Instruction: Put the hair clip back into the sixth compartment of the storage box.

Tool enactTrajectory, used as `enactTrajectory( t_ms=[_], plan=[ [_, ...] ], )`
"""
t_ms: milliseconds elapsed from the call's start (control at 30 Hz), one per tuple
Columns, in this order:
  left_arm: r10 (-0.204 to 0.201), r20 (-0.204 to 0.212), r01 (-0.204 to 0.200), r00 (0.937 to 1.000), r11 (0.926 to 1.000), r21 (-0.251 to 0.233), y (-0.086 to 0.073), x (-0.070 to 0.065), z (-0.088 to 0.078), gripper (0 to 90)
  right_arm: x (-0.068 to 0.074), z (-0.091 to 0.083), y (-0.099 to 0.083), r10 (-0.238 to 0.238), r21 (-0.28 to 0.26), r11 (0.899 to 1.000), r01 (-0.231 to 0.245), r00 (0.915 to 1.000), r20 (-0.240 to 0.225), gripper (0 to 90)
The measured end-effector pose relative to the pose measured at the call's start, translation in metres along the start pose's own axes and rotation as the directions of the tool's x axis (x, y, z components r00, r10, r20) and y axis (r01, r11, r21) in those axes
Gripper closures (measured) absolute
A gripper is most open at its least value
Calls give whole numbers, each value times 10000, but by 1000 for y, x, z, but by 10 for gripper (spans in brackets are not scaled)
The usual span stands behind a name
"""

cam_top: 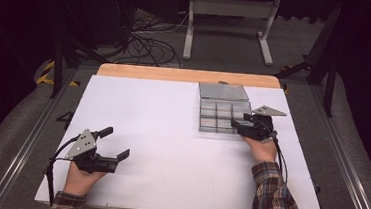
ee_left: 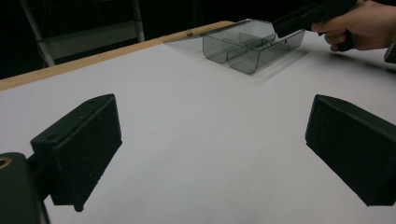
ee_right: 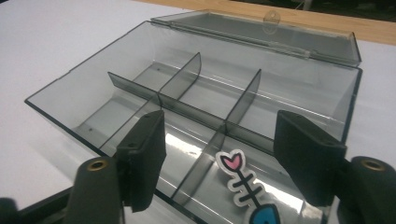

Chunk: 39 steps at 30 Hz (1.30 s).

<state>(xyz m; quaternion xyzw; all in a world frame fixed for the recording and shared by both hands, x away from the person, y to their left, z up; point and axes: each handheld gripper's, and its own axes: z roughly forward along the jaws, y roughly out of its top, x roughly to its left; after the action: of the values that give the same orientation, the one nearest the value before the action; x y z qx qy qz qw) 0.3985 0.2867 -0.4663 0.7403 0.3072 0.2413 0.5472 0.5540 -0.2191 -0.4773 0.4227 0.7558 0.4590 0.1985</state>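
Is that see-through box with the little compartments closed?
No. In the right gripper view the box has its lid swung back flat behind it, leaving the compartments open, with a fish-bone sticker lying in one.

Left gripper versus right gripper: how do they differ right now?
The left gripper rests over bare table near the front left; the right gripper sits at the open box far right. The left jaws stand wide with nothing between them; the right jaws stand less wide, over a box compartment holding a fish-bone sticker, not pressing it. Both are black and hand-held.
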Motion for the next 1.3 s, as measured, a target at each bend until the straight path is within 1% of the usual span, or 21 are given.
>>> enactTrajectory(
  t_ms=[133,233,333,400,500,633,700,800,833,867,900,1000,1067,1133,1200,1300],
  plan=[
    [-12,-5,12,10000,10000,25,0,0,0,42,4,1,1,-27,-38,10000,27,10000,11,268],
    [105,-9,-105,9999,9998,150,0,-1,1,42,7,2,2,-88,-47,10000,88,10000,-9,231],
    [96,-8,-96,10000,9999,131,1,0,0,42,10,1,3,-121,-109,9999,121,9999,-20,188],
    [93,-6,-93,10000,9999,121,1,0,0,42,11,1,3,-62,-165,9998,61,9999,-96,158],
    [132,-8,-132,9999,9998,153,1,0,0,42,12,2,3,-142,-136,9998,140,9998,-119,135],
    [64,-14,-63,10000,9999,111,0,0,0,42,13,1,3,-35,-252,9997,31,9998,-192,101],
    [90,4,-90,10000,9999,143,0,0,0,42,14,0,3,-37,-307,9995,30,9997,-242,81],
    [79,-77,-78,9999,9999,107,1,-1,0,42,17,-2,4,-100,-328,9994,89,9994,-340,48],
    [123,-134,-122,9998,9999,29,1,0,-1,42,18,-3,5,-82,-379,9993,68,9993,-369,42],
    [55,-121,-55,9999,10000,-4,1,-1,-1,42,19,-4,5,-93,-464,9989,74,9991,-410,38],
    [80,-144,-80,9999,10000,-33,1,0,-1,42,20,-5,5,-134,-495,9987,113,9990,-434,34],
    [66,-101,-66,9999,10000,33,1,-1,-1,42,24,-7,6,-224,-578,9981,194,9984,-514,27],
    [130,-90,-129,9999,9999,59,1,-1,0,41,27,-8,7,-266,-673,9975,230,9983,-524,23],
    [71,-53,-71,10000,9999,73,1,-2,0,41,28,-9,7,-355,-750,9967,315,9980,-525,17],
    [91,-60,-90,9999,9999,63,1,-1,0,42,29,-10,6,-304,-767,9967,262,9980,-550,15],
    [131,-82,-130,9999,9999,79,1,-1,0,43,30,-13,6,-474,-818,9957,431,9976,-503,15]
  ],
)
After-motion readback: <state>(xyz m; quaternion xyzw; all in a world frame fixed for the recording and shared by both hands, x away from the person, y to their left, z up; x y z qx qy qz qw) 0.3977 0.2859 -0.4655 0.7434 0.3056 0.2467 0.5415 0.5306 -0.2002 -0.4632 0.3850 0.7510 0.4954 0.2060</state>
